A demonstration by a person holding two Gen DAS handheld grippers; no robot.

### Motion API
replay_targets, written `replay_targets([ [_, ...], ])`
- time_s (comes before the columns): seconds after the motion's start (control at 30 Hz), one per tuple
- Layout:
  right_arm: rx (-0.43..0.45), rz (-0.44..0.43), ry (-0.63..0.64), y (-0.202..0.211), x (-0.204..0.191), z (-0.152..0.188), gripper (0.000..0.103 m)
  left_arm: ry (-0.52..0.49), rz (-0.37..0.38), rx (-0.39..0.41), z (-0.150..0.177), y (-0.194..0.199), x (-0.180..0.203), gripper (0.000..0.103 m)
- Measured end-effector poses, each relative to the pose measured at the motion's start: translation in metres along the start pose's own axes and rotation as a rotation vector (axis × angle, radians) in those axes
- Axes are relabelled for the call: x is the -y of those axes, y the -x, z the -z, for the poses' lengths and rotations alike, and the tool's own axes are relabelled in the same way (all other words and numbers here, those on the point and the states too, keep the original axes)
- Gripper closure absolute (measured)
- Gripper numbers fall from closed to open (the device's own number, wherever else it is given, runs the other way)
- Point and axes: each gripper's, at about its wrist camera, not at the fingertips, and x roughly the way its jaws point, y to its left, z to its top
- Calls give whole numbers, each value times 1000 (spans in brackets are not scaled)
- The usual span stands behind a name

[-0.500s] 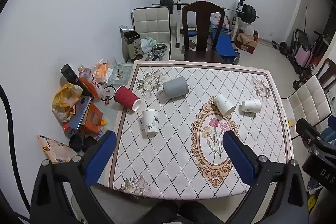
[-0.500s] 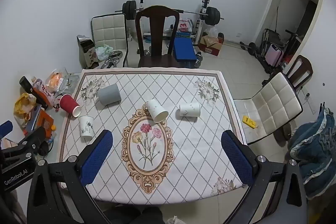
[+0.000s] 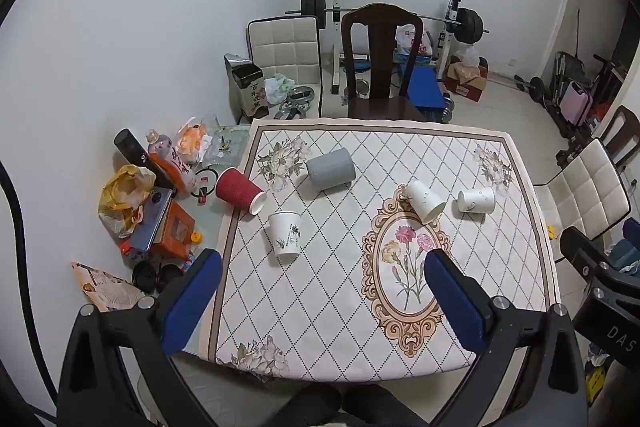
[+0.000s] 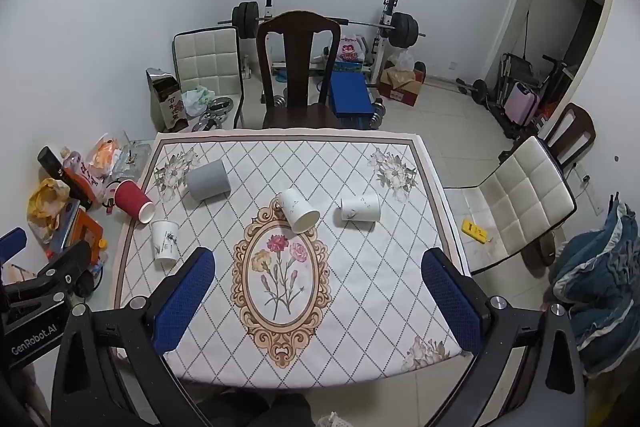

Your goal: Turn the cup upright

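Observation:
Several cups lie on their sides on the patterned tablecloth (image 3: 320, 307): a red cup (image 3: 239, 190) at the left edge, a grey cup (image 3: 331, 169), a white cup (image 3: 285, 232) with a dark print, a white cup (image 3: 425, 201) near the flower medallion, and a white cup (image 3: 477, 200) to its right. The same cups show in the right wrist view: red (image 4: 134, 202), grey (image 4: 208, 180), white (image 4: 165, 240), white (image 4: 299, 209), white (image 4: 360, 208). My left gripper (image 3: 320, 299) and right gripper (image 4: 318, 295) are open and empty, high above the near side of the table.
A dark wooden chair (image 3: 380, 67) stands at the table's far side. A white padded chair (image 4: 520, 195) stands on the right. Bags, boxes and bottles (image 3: 152, 195) clutter the floor on the left. Weight equipment (image 4: 320, 23) stands by the back wall.

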Motion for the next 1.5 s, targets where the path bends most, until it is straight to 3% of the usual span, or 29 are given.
replay_targets([
  [1.5,1,3,2,6,3,1,0,-6,11,10,-7,16,14,0],
])
